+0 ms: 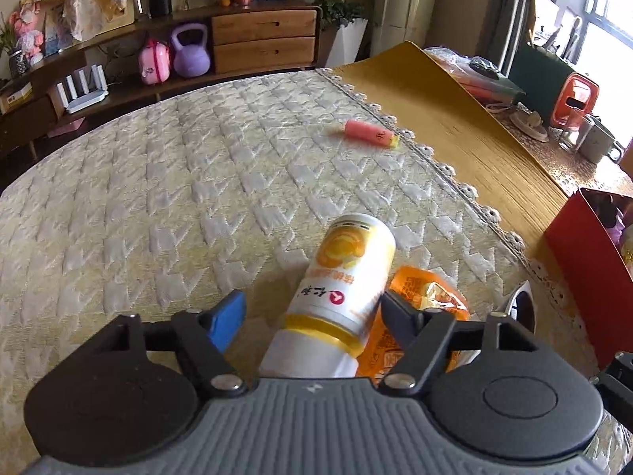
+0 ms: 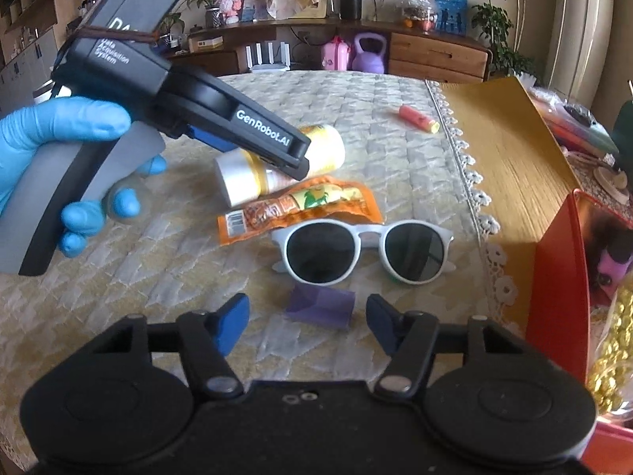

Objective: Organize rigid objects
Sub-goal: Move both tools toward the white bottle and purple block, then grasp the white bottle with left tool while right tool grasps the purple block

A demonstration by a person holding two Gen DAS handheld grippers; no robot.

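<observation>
The left gripper straddles a white-and-yellow can lying on the quilted cloth; one pad seems to touch, the other stands clear. The right gripper hangs parted over a purple block, partly hidden, below white sunglasses.

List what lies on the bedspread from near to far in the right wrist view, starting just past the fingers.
Purple block → white sunglasses → orange snack packet → white and yellow can → pink tube.
</observation>
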